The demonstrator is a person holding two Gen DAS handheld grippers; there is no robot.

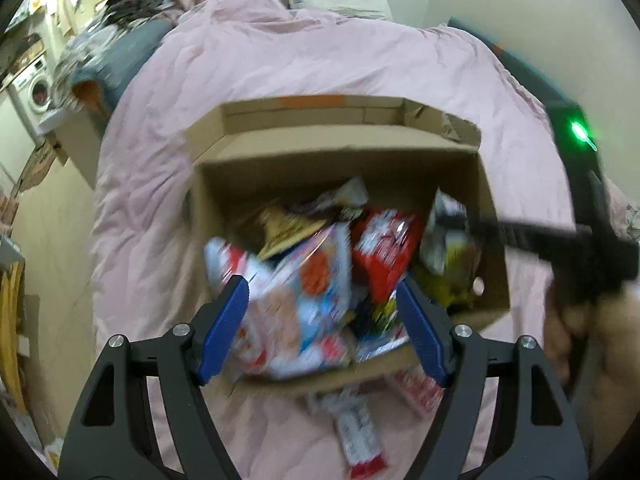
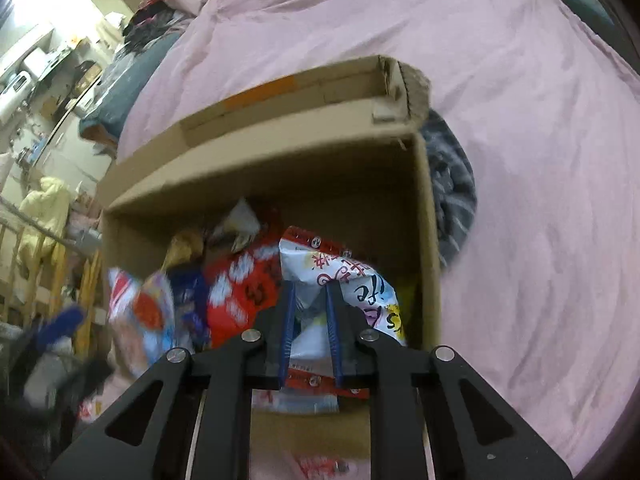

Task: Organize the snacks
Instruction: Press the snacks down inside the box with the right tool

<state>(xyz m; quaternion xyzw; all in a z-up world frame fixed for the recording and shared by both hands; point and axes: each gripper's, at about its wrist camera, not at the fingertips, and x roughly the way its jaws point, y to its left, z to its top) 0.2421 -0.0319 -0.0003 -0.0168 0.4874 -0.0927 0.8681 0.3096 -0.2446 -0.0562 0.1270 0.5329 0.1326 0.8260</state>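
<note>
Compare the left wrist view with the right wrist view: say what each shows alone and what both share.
Left wrist only: loose snack packets on the bedding in front of the box, and a washing machine at the far left. Right wrist only: the right gripper pinching a white snack bag, and a dark striped cloth beside the box. Both: the cardboard box of snacks on the pink duvet, and the red packet.

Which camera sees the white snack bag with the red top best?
The right wrist view: the white crinkly plastic snack bag with the red top edge sits sharp and close, pinched by the right tongs. The left wrist view shows it small, blurred, partly hidden.
</note>
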